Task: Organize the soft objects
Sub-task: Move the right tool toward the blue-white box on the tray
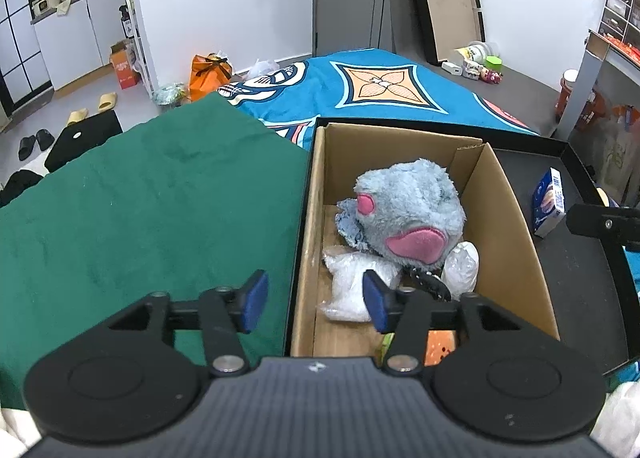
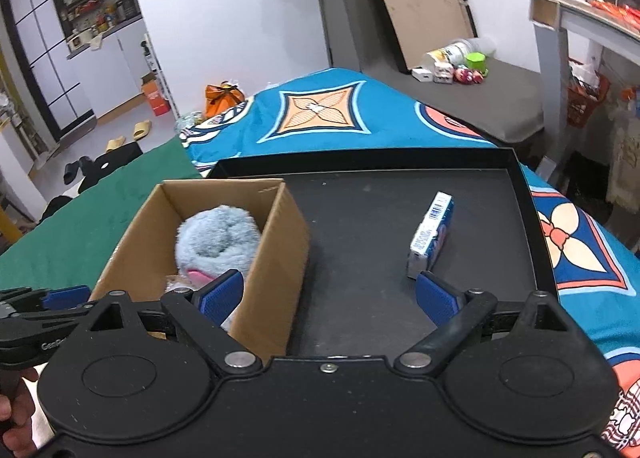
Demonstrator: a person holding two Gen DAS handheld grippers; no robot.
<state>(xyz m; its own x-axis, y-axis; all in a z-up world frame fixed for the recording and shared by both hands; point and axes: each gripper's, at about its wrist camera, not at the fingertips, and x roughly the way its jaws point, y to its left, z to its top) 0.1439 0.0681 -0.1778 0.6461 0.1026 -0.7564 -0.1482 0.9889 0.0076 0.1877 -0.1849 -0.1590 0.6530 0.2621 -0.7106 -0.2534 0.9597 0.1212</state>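
A blue-grey plush toy (image 1: 412, 197) with pink patches lies in an open cardboard box (image 1: 508, 225), on top of two white plastic-wrapped bundles (image 1: 348, 286) and a dark item. My left gripper (image 1: 314, 300) hovers open over the box's near left wall, with nothing between its blue pads. The right wrist view shows the same plush toy (image 2: 218, 234) in the box (image 2: 272, 278). A blue and white tissue pack (image 2: 432, 238) lies on the black tray (image 2: 360, 225). My right gripper (image 2: 328, 292) is open wide above the tray, the pack just beyond its right finger.
The box stands in the tray's left part. A green cloth (image 1: 140, 209) covers the surface to the left, and a blue patterned cover (image 1: 380, 93) lies behind. An orange item (image 1: 440, 346) shows at the box's near end. A person's hand (image 2: 16, 418) holds the left gripper.
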